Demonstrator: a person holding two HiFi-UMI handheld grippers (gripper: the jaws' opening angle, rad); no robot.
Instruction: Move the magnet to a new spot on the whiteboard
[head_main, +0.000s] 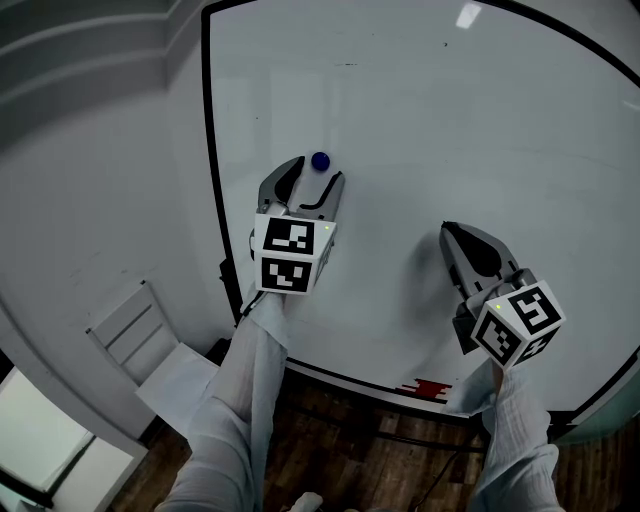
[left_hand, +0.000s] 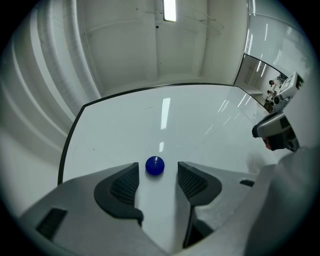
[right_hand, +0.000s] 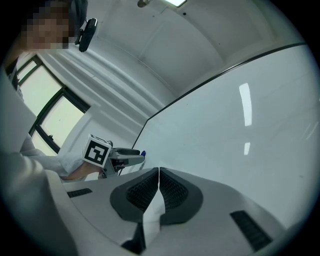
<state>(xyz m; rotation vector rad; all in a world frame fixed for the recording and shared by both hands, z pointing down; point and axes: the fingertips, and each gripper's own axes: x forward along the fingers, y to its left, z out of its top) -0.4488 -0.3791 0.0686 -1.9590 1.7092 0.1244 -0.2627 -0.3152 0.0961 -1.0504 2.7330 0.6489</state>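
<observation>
Head view: small round blue magnet (head_main: 320, 161) sits on the glossy black-framed whiteboard (head_main: 450, 130), just past the tips of the left gripper (head_main: 312, 180); right gripper (head_main: 450, 233) hangs well apart, probably parked out of the way; dark wooden floor (head_main: 350, 450) below. Left gripper view: jaws spread, magnet at their mouth, untouched; placement looks finished, or a grasp is pending. Right gripper view: jaws closed on nothing; pale wall, bright window (right_hand: 50, 100).

Left gripper (head_main: 312, 182): carried forward on the pale-sleeved left arm (head_main: 250, 380), jaws spread wide apart, pads pressing on nothing. Right gripper (head_main: 455, 235): set lower and well apart on the sleeved right arm (head_main: 515, 430), jaws closed, pads meeting.
</observation>
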